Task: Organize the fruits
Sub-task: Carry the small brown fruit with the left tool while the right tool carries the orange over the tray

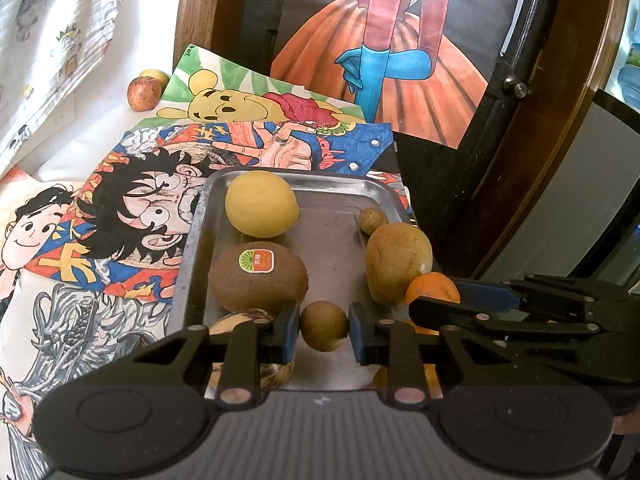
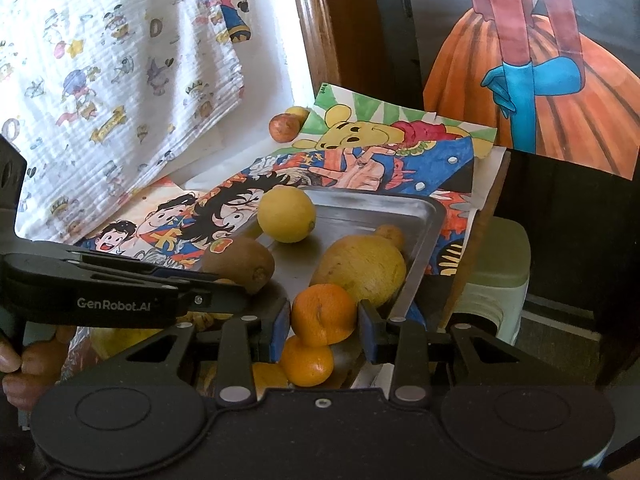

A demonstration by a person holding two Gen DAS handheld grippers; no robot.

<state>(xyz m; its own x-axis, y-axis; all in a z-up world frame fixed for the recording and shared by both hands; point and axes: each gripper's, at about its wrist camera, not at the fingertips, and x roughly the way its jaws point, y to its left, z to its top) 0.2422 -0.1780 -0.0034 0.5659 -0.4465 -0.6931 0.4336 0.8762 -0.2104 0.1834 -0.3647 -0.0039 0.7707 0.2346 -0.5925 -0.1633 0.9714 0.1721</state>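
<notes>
A metal tray (image 1: 340, 188) holds a yellow lemon (image 1: 262, 204), a kiwi (image 1: 258, 284) with a sticker, a large tan fruit (image 1: 398, 262) and a tiny brown one (image 1: 372, 220). My left gripper (image 1: 325, 334) is shut on a small round brown fruit (image 1: 324, 326) at the tray's near end. My right gripper (image 2: 324, 330) is shut on an orange (image 2: 324, 314) just above a second orange (image 2: 308, 362). In the left wrist view the right gripper's fingers (image 1: 436, 308) reach in from the right across that orange (image 1: 434, 286).
Cartoon drawings (image 1: 140, 208) cover the table under the tray. A red apple (image 1: 144, 94) and a yellow fruit (image 1: 156, 76) sit at the far left by a printed cloth (image 1: 48, 40). A dark wooden door (image 1: 500, 160) stands behind. A hand (image 2: 24, 364) holds the left gripper.
</notes>
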